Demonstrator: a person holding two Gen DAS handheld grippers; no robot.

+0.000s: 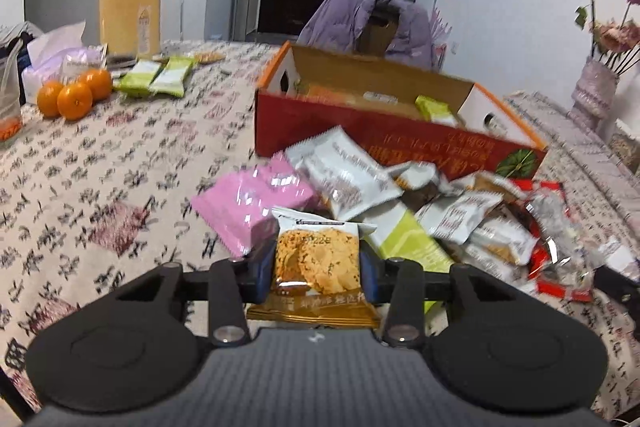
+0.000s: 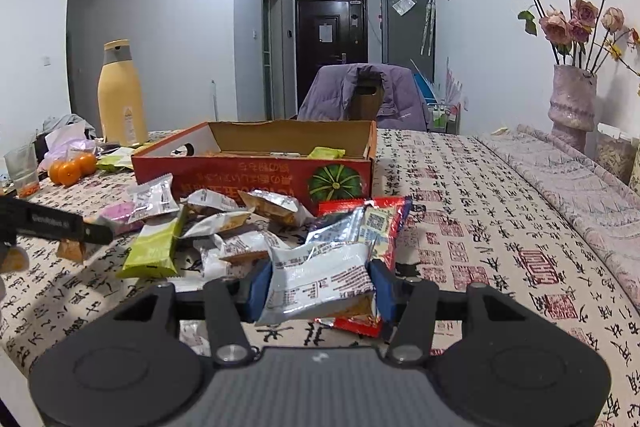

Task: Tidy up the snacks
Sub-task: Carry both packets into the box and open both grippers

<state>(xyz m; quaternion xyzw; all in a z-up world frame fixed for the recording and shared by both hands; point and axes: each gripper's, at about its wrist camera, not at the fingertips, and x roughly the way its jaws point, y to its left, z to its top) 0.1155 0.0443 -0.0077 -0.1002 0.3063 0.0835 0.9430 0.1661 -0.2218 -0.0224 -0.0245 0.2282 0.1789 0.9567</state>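
Covering the whole table, a cloth (image 2: 480,227) printed with black and red characters is lying under everything I am working with. Through the left wrist camera I am seeing my left gripper (image 1: 318,267) clenched on a cookie packet (image 1: 316,259), its blue pads pressing both crinkly sides, the glossy film showing a round golden biscuit. Only this view is giving me the pink packet (image 1: 256,207) just beyond the fingers, nearer to me than the red box (image 1: 400,131), and the two green packets (image 1: 160,77) lying left of that box beside three oranges (image 1: 74,93).

Through the right wrist camera I am seeing my right gripper (image 2: 320,287) grasping a white foil packet (image 2: 320,283), puffy and wrinkled, squeezed between the pads. Under it a shiny red wrapper (image 2: 384,223) is resting on the cloth, in front of the box. The loose heap of snack packets (image 2: 216,223) is lying between my fingers and the box's front wall. This view alone is showing the box as an open cardboard tray with a pumpkin picture (image 2: 336,183) and one green packet (image 2: 328,152) inside. Right of the box, a rough pink vase (image 2: 572,103) is holding dried roses.
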